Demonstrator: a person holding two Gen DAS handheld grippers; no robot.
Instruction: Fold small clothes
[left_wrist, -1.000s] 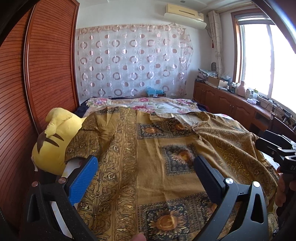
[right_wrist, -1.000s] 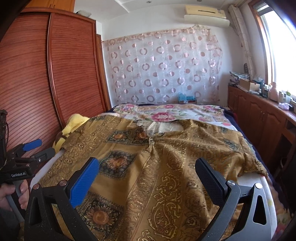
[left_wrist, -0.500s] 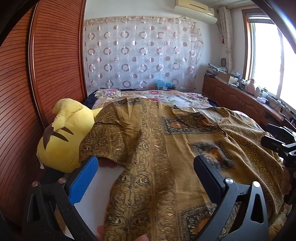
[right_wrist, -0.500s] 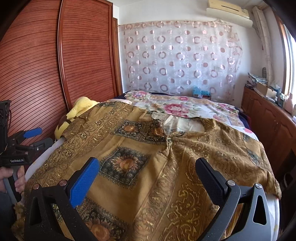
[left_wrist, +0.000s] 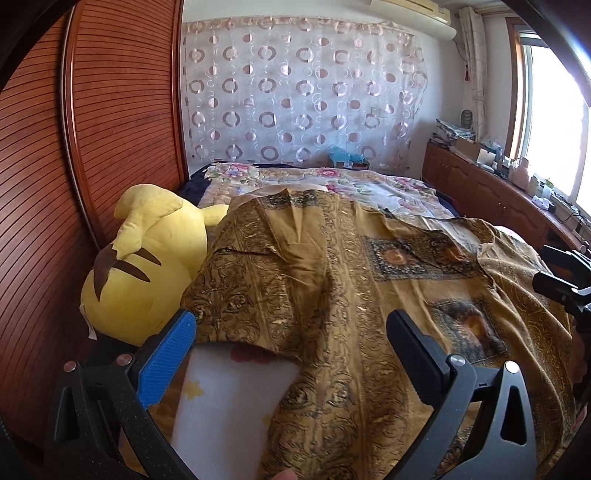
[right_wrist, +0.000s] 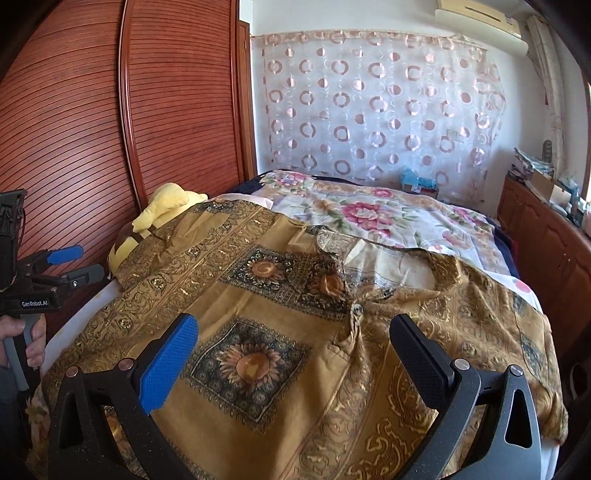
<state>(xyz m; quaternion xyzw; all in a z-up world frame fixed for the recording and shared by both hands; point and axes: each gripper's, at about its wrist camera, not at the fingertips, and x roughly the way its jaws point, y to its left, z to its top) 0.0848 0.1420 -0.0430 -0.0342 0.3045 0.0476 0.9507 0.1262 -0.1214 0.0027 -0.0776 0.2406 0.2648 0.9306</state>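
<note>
A golden-brown patterned shirt (left_wrist: 354, 295) lies spread face up on the bed, collar toward the far end. In the right wrist view the same shirt (right_wrist: 295, 332) shows its button placket and sunflower squares. My left gripper (left_wrist: 291, 339) hovers open above the shirt's left sleeve and side hem, holding nothing. Over the shirt's lower middle, my right gripper (right_wrist: 295, 347) is open and also empty. The left gripper (right_wrist: 55, 266) appears at the left edge of the right wrist view, held by a hand. The right gripper's tip (left_wrist: 561, 280) shows at the right edge of the left wrist view.
A yellow plush toy (left_wrist: 147, 266) lies against the shirt's left sleeve beside the wooden wardrobe (left_wrist: 55, 184). A floral bedsheet (right_wrist: 388, 218) covers the far part of the bed. A wooden cabinet (left_wrist: 491, 195) with clutter runs along the right wall under the window.
Both grippers have shifted left across the bed and stayed open. The left view now shows more of the plush toy and the white sheet under the sleeve.
</note>
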